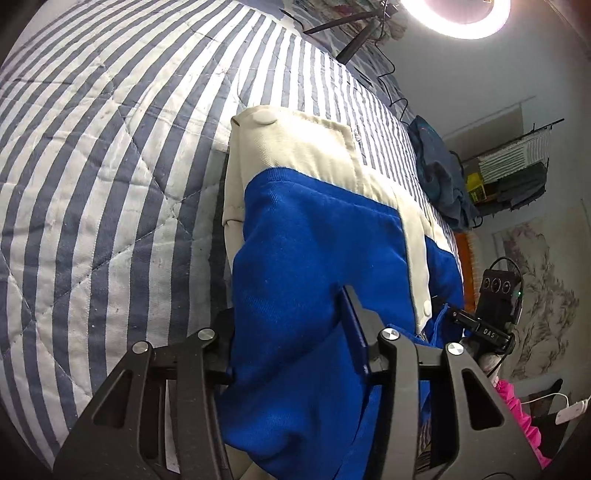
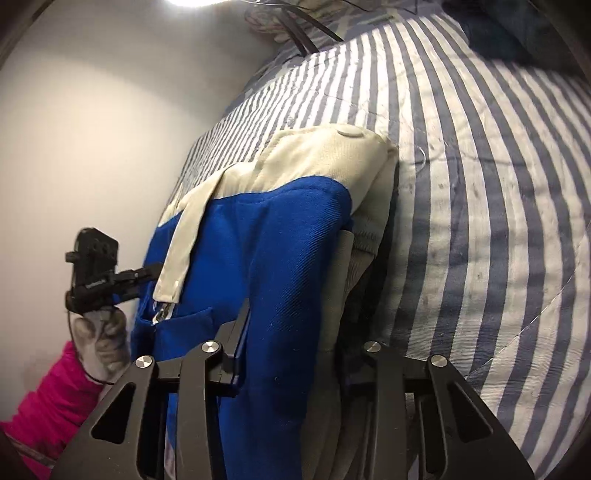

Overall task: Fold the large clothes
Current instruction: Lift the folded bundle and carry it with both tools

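The left gripper (image 1: 291, 332) is clamped on a thick fold of the blue-and-cream jacket (image 1: 306, 236), which runs away from its jaws and lies on the striped quilt (image 1: 110, 155). The right gripper (image 2: 295, 332) likewise pinches the jacket's bunched edge, cloth filling its jaws. In the left wrist view, the other gripper's body reads "DAS" (image 1: 487, 331). Its lettering in the right wrist view is too blurred to read.

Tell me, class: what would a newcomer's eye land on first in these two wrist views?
First, the blue and cream jacket filling the middle of both views, lying on a blue-and-white striped quilt. Next, the black left gripper and right gripper, each with jacket fabric bunched between its fingers. A bright ring light glares at the top right of the left view.
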`<state>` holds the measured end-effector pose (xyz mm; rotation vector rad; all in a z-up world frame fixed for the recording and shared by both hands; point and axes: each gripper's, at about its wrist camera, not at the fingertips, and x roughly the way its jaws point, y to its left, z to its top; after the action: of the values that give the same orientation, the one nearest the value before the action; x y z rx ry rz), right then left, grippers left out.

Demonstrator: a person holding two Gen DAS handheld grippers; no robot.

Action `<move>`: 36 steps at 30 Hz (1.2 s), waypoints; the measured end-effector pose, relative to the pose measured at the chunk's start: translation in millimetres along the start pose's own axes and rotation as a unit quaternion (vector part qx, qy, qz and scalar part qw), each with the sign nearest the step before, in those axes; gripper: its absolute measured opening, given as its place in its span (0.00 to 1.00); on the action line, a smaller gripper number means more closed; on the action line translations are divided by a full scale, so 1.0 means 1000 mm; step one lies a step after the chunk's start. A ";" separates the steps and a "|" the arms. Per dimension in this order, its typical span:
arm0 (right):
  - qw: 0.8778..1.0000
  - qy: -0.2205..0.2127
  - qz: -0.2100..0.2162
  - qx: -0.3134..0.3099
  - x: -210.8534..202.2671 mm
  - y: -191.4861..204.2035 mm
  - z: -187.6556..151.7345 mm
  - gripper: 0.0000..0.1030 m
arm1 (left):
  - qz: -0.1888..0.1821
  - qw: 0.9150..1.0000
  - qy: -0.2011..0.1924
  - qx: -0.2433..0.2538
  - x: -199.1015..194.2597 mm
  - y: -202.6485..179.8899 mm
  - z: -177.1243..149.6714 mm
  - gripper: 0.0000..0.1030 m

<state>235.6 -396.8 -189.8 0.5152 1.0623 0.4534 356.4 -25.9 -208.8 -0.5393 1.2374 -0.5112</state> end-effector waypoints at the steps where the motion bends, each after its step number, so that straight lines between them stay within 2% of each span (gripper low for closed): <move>1: 1.000 -0.001 0.001 0.001 0.002 0.001 0.000 0.34 | -0.003 1.000 0.002 -0.008 0.002 0.002 0.001 0.48; 5: 1.000 0.005 0.004 0.014 0.004 -0.003 0.001 0.43 | -0.007 1.000 0.018 -0.013 0.009 0.009 0.003 0.64; 9: 1.000 0.006 0.000 0.015 0.007 -0.003 0.001 0.47 | -0.005 1.000 0.005 0.004 0.014 0.005 0.001 0.65; 10: 1.000 0.007 -0.005 0.013 0.007 -0.002 0.001 0.47 | 0.000 1.000 0.003 0.008 0.014 0.003 0.000 0.60; 13: 1.000 0.006 -0.023 -0.001 0.008 0.008 0.001 0.39 | 0.020 0.999 -0.004 0.025 0.014 -0.009 -0.003 0.49; 15: 0.999 0.002 -0.040 -0.013 0.008 0.020 0.001 0.33 | 0.045 0.998 -0.016 0.046 0.009 -0.023 -0.007 0.43; 17: 0.997 -0.002 -0.067 -0.033 0.006 0.036 0.001 0.29 | 0.071 0.994 -0.028 0.075 0.005 -0.040 -0.010 0.35; 20: 0.991 -0.006 -0.114 -0.076 0.005 0.066 0.000 0.26 | 0.101 0.987 -0.046 0.116 -0.004 -0.064 -0.020 0.30; 27: 0.975 -0.014 -0.178 -0.135 -0.005 0.117 -0.007 0.24 | 0.126 0.975 -0.068 0.167 -0.021 -0.101 -0.043 0.25; 36: 0.955 -0.059 -0.226 -0.181 -0.061 0.137 -0.023 0.23 | 0.125 0.958 -0.100 0.237 -0.039 -0.160 -0.073 0.24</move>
<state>175.6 -319.1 -74.2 -0.0318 0.9191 0.1988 264.5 -132.1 -96.0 -0.0230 0.9279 -0.5032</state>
